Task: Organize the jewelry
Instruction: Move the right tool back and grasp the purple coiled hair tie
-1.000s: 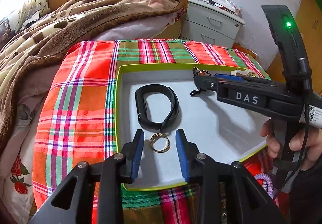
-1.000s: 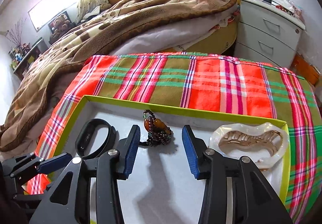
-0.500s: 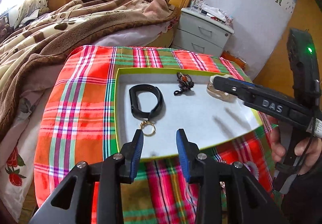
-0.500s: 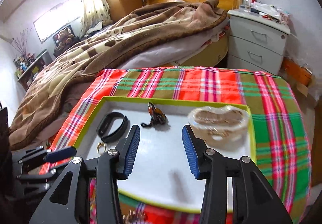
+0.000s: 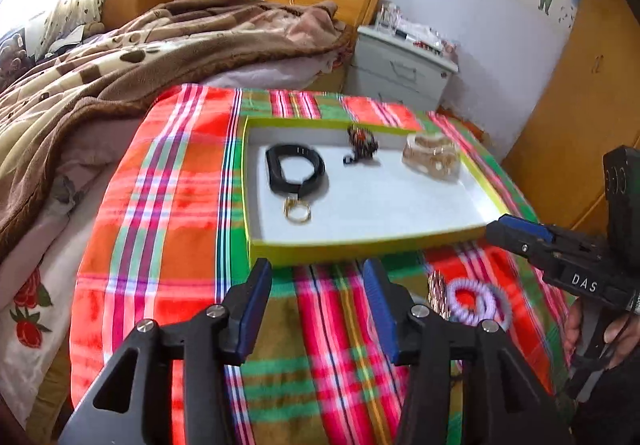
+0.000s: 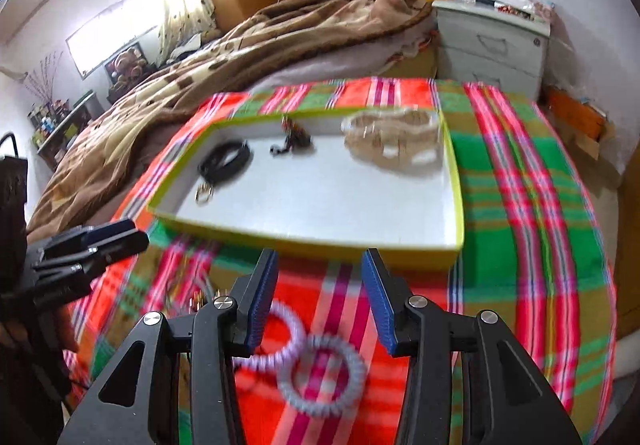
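In the tray (image 5: 362,247): black band (image 5: 294,173), gold ring (image 5: 297,212), bead charm (image 5: 361,143). Near of it, on the tabletop: two coil hair ties (image 6: 320,377) awaiting pickup. My left gripper (image 5: 318,309) and right gripper (image 6: 320,301) hang released, empty; next I lower the right onto a tie.

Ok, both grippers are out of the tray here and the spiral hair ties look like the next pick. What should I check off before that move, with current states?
1. Right gripper open and empty: ok.
2. Left gripper open and empty: ok.
3. Grey spiral hair tie lies below the right fingers, not yet between them: ok.
4. Grey tie apart from the lilac spiral hair tie: not ok, they touch or overlap.
5. Bare floor free in the green-rimmed white tray: ok.
6. Right view sharp enough to aim: not ok, blurred.
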`<act>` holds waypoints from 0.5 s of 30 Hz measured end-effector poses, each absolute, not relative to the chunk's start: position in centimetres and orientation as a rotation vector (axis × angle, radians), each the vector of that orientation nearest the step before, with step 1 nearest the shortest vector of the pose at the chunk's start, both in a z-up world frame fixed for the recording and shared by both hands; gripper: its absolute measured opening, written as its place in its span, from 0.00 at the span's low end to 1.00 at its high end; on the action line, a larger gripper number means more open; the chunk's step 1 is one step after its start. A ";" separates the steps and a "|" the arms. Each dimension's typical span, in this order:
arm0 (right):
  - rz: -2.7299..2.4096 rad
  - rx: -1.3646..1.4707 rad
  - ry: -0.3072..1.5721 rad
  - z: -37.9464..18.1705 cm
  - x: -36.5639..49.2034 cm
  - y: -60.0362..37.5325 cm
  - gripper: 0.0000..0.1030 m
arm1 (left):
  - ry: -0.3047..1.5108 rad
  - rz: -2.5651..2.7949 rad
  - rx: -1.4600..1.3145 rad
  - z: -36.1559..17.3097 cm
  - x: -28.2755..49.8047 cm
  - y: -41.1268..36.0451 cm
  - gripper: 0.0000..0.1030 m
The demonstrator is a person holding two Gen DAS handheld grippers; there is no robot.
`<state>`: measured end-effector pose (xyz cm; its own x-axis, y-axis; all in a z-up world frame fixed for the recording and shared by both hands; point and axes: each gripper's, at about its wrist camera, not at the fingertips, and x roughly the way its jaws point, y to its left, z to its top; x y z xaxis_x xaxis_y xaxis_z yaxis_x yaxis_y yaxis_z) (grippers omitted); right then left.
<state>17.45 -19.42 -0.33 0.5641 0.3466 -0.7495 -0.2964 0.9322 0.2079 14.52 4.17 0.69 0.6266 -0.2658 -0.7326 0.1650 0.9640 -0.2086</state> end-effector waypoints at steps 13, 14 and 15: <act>0.532 0.036 0.972 -2.4 17.9 -19.1 0.43 | 0.999 -0.376 -0.192 -0.9 12.0 4.3 0.49; 0.542 0.033 0.983 -2.7 18.1 -19.0 0.43 | 1.001 -0.372 -0.182 -1.0 11.9 4.2 0.49; 0.544 0.025 0.990 -2.9 17.9 -18.9 0.43 | 1.000 -0.368 -0.177 -1.0 11.8 4.1 0.49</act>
<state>17.90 -18.88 -2.91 0.4269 0.4467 -0.7863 -0.4247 0.8667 0.2617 11.80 4.12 -1.04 0.4851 -0.3808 -0.7872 0.2203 0.9244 -0.3114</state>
